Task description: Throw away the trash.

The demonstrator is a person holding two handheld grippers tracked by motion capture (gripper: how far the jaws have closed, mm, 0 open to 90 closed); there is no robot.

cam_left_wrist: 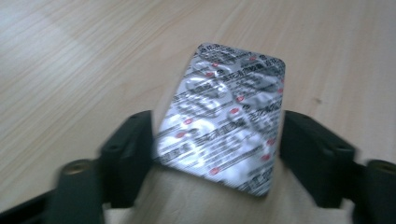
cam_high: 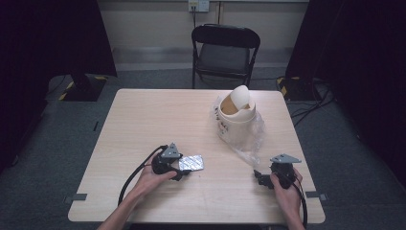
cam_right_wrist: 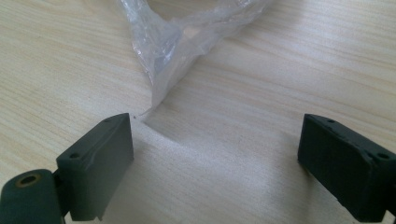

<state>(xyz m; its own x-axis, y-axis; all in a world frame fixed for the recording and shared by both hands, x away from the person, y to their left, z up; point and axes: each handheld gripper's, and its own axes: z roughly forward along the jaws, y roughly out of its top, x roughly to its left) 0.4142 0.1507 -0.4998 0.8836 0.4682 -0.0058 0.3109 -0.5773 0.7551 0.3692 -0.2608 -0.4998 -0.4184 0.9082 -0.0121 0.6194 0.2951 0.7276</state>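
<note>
Silver foil marks the thing in hand: a blister pack (cam_left_wrist: pixel 223 121) of tablets lying flat on the wooden table (cam_high: pixel 143 124), at about seven o'clock from the small white bin (cam_high: pixel 235 117) with its plastic liner bag (cam_high: pixel 251 139). The left gripper (cam_high: pixel 184 167) has the pack between its jaws; in the left gripper view the left pad sits against one long edge and the right pad just at the other, so it reads as a closing pinch across the width, though I cannot tell whether it is firm yet (the picture is blurred). The right gripper (cam_high: pixel 258 177) rests at roughly five o'clock from the bin, jaws spread wide with nothing between them, near the tip of the liner. To do this step well, I judge the pinch should stay square across the card and squeeze gently, since thin foil bows and can spring out; lifting one edge slightly before raising helps it clear the tabletop.
</note>
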